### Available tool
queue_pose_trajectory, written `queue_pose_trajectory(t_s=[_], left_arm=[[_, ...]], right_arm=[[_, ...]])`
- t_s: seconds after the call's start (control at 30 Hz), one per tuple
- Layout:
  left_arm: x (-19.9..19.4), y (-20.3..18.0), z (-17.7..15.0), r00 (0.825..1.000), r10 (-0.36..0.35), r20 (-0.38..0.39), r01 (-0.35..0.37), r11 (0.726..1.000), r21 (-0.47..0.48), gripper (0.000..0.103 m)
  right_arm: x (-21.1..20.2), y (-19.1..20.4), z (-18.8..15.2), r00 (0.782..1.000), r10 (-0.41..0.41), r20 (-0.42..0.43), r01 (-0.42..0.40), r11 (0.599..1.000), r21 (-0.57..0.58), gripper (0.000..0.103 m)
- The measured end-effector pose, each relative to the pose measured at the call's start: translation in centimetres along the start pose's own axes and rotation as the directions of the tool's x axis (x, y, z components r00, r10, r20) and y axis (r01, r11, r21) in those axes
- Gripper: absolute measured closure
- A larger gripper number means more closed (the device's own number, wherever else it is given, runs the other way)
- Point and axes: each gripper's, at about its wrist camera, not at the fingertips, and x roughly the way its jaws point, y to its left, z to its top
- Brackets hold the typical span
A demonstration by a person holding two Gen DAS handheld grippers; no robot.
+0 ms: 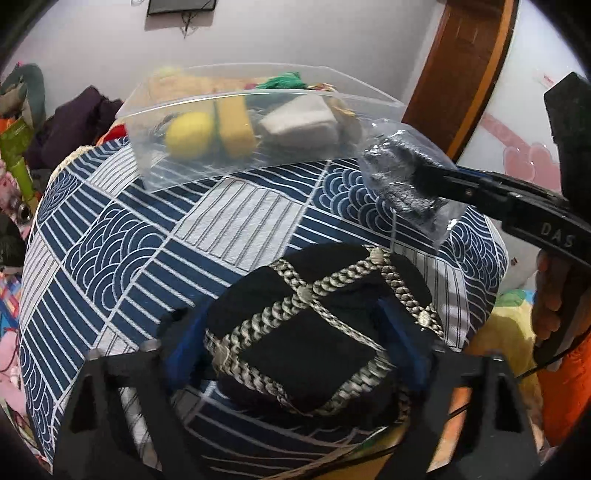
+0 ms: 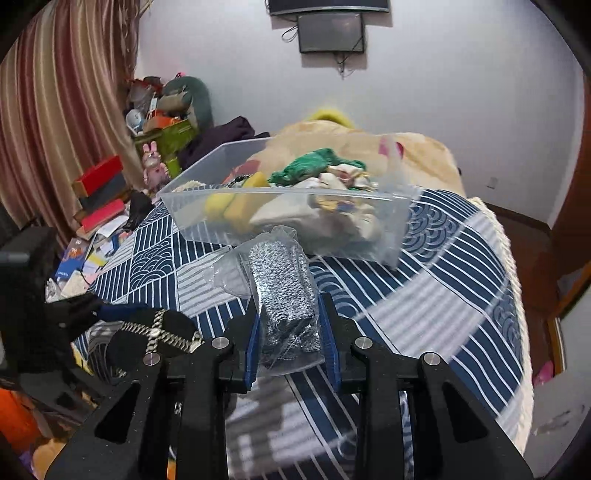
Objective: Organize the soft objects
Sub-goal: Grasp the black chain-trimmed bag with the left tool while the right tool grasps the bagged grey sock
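Left gripper (image 1: 295, 343): clenched on a black fabric bundle (image 1: 317, 332) crossed by grey braided cord, blue pads pressing its two sides. The bundle was at the near edge of the patterned cloth; whether it touched the cloth could not be told.

Right gripper (image 2: 290, 343): clenched on a clear plastic bag (image 2: 280, 291) containing a speckled grey-and-black knitted item, blue pads against both sides of the bag. The bag was held above the cloth, just in front of the bin, its loose upper end pointing toward the bin wall.

Clear plastic bin (image 2: 207, 206): stood on the far part of the cloth, open-topped. Contents visible through the wall: a yellow ball (image 1: 188, 134), a yellow sponge block (image 1: 236, 125), a folded beige cloth (image 1: 303, 123), a green yarn-like bundle (image 2: 314, 164), and assorted pale fabric pieces at the right end.

Patterned cloth (image 1: 122, 243): navy and white, with stripe and wave panels, covering the surface under the bin.

Surroundings: pink-striped curtain (image 2: 55, 110) at left, cluttered boxes and books beside it, wall-mounted screen (image 2: 330, 33) on the far wall, wooden door frame (image 1: 465, 62) at right.
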Motion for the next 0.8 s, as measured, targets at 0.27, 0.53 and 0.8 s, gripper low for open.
queue_pose_trajectory(t_s=[0.27, 0.53, 0.8], left_arm=[[-1.5, -0.3, 0.2, 0.999, -0.03, 0.027, 0.03, 0.999, 0.022, 0.082], [-5.2, 0.6, 3.6, 0.984, 0.024, 0.175, -0.031, 0.999, 0.037, 0.085], [-7.8, 2.8, 9.3, 0.94, 0.086, 0.331, -0.078, 0.996, -0.037, 0.085]], right_arm=[[-2.1, -0.6, -0.3, 0.999, -0.003, 0.051, 0.002, 1.0, 0.03, 0.077], [-3.9, -0.8, 1.6, 0.99, -0.009, 0.138, 0.004, 0.999, 0.037, 0.077], [-3.7, -1.0, 4.7, 0.976, -0.017, 0.218, 0.005, 0.998, 0.055, 0.077]])
